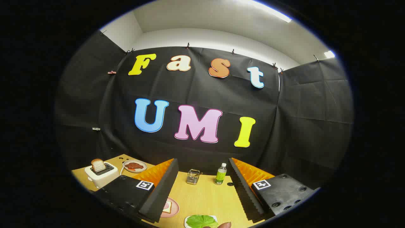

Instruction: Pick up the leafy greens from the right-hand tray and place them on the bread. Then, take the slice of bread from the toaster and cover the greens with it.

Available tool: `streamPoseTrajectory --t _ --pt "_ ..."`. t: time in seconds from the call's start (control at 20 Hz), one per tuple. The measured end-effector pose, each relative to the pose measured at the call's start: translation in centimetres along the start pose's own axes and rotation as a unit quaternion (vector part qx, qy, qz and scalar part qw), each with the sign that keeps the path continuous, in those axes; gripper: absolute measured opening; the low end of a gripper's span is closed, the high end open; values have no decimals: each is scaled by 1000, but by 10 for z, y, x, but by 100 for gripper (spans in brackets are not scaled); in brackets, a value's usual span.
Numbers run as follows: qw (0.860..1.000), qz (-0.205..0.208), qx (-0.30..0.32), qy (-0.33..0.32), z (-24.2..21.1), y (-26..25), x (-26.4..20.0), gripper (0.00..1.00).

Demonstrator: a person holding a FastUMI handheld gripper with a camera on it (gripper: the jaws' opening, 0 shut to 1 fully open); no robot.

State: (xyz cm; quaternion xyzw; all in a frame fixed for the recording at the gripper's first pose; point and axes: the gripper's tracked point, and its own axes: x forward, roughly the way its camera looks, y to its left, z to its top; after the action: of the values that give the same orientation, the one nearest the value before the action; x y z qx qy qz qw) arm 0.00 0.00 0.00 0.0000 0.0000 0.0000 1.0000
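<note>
My gripper [202, 186] is open, its two black, orange-backed fingers [159, 193] spread wide above the wooden table [202, 196] with nothing between them. The leafy greens [201, 221] lie on a white tray close below, between the fingers. A slice of bread [167, 207] sits on a pink plate [173, 209] by the left finger, partly hidden by it. Far left, a white toaster [102, 174] holds another slice of bread [98, 165] standing up out of its slot.
A plate with red meat [134, 166] lies behind the toaster. A small glass holder [192, 176] and a green bottle [221, 174] stand at the back of the table between the fingers. A fingertip [225, 225] shows beside the greens tray.
</note>
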Motion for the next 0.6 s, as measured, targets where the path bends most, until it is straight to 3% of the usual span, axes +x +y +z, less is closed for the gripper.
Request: streamPoseTrajectory --t 0.6 --pt "1000 4 -4 5 -3 2 -2 98"
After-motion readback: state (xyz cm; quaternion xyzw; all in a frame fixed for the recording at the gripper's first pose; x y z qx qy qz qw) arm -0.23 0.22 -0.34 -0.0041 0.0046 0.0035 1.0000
